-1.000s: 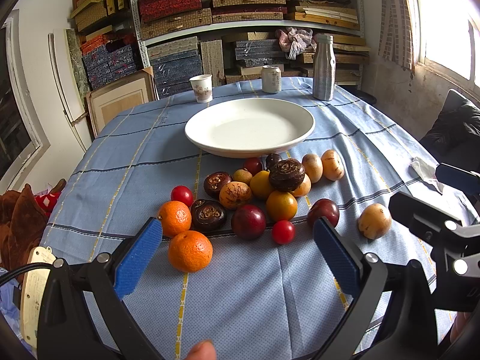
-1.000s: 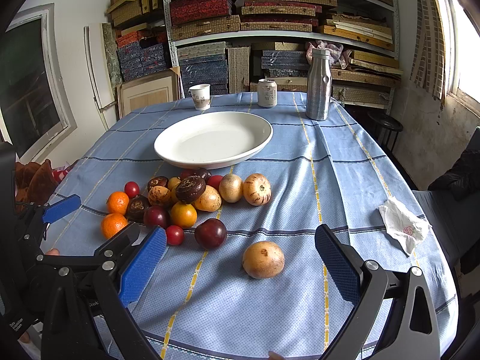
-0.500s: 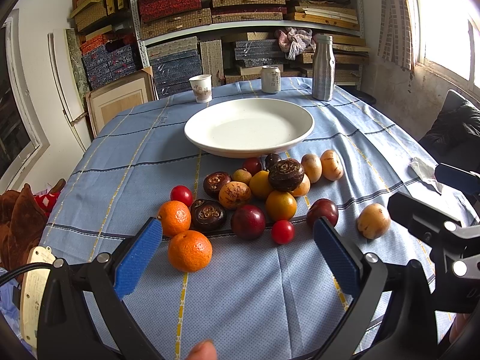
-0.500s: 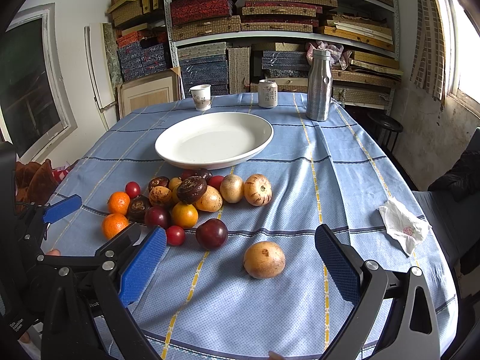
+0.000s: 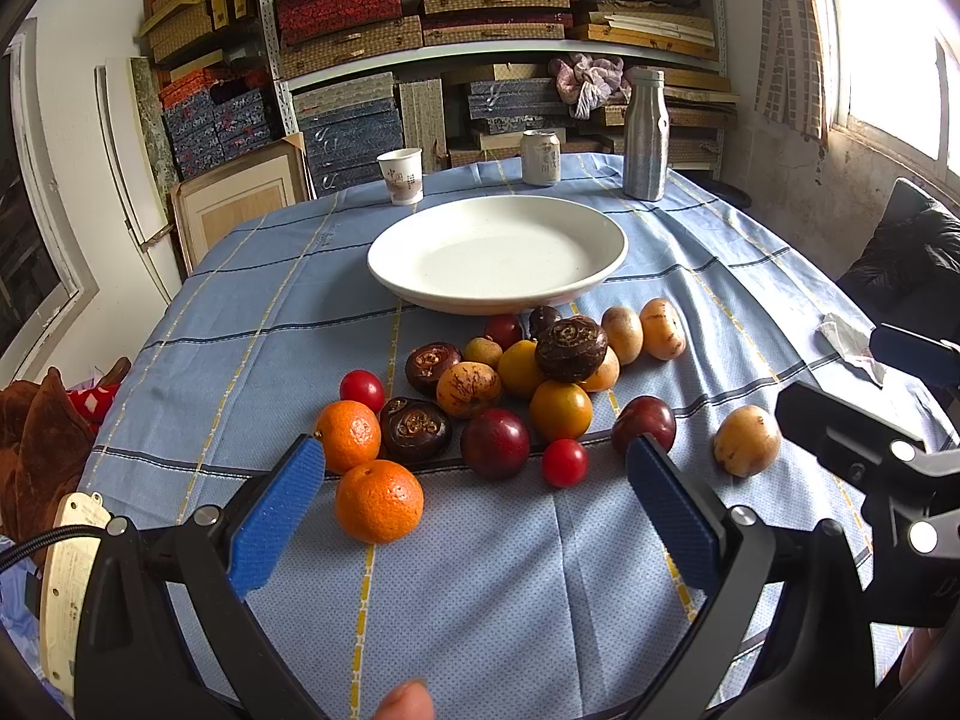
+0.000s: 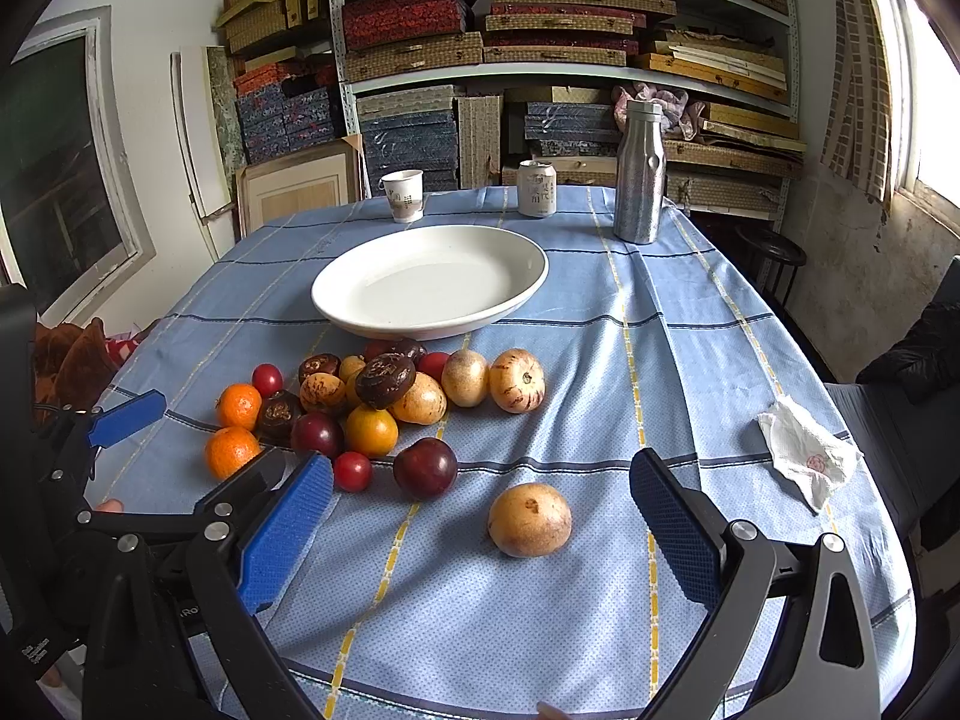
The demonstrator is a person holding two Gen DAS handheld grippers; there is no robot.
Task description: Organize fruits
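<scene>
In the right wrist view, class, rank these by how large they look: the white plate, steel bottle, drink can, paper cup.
1. Plate
2. Bottle
3. Can and cup: they look alike, so no ranking. All four stand far from the camera.

A matt blue woven tablecloth (image 6: 690,312) is covering the tabletop, a glossy white ceramic plate (image 6: 528,282) is gleaming, and a brushed metal bottle (image 6: 639,180) is shining dully beside crumpled paper tissue (image 6: 804,459).
</scene>
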